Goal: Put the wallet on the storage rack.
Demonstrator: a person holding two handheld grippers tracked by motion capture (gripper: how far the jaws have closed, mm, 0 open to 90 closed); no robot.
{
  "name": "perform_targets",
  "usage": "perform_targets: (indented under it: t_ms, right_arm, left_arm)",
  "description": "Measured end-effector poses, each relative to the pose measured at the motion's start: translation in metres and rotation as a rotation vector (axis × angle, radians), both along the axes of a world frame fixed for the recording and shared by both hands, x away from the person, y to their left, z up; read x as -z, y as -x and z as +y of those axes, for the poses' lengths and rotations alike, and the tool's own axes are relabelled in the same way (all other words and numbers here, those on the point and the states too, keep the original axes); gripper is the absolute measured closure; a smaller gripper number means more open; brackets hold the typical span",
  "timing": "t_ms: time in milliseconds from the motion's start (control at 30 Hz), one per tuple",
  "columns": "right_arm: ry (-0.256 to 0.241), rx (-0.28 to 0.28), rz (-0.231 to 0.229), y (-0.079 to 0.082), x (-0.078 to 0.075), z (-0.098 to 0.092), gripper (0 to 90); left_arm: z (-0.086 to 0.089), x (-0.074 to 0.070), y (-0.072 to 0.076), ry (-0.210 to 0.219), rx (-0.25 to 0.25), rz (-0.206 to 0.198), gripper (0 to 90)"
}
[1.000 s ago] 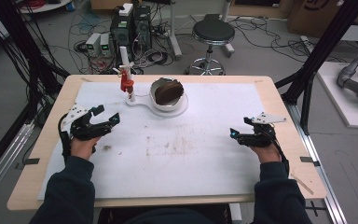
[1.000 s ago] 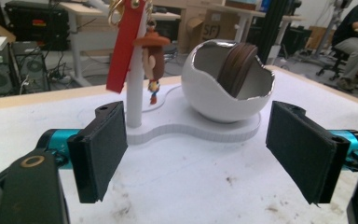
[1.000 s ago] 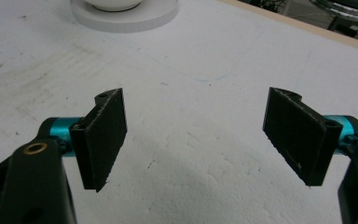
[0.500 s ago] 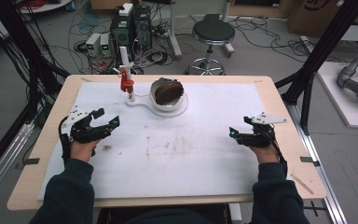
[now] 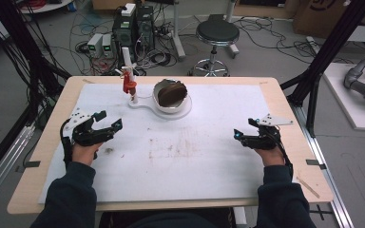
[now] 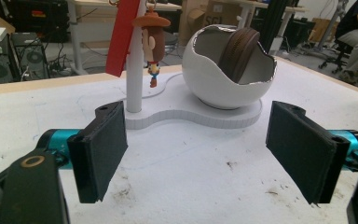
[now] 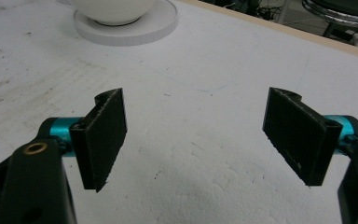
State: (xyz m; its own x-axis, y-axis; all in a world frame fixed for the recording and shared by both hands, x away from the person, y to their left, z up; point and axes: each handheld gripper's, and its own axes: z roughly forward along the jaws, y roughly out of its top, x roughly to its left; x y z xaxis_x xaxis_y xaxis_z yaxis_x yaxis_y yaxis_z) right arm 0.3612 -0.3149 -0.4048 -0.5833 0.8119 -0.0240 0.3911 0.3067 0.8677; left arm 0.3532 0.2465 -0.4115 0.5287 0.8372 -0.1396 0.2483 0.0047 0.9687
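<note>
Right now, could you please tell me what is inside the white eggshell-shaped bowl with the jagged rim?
A brown ribbed disc-shaped object leans on edge inside the white eggshell-shaped bowl. Its lower part and the bowl's bottom are hidden by the bowl's wall.

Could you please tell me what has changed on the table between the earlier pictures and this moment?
Very little. The left gripper has drifted slightly back toward the person, jaws open throughout; the right gripper has barely shifted and is open too. Nothing was taken hold of or let go. The white bowl with the brown thing inside, the post with its hanging figure, and the base stayed put.
</note>
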Motion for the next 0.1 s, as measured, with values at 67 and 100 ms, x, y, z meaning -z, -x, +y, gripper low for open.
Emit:
perform_targets:
  t_ms: [67, 100]
  right_arm:
    - [-0.003, -0.001, -0.002, -0.0003, 0.0000, -0.0002, 22.0]
    - [-0.003, -0.002, -0.001, -0.0004, 0.0000, -0.0004, 22.0]
  left_arm:
    - [-0.0002, 0.0000, 0.0000, 0.000, 0.000, -0.001, 20.3]
    - [-0.0003, 0.0001, -0.0001, -0.001, 0.002, -0.001, 20.4]
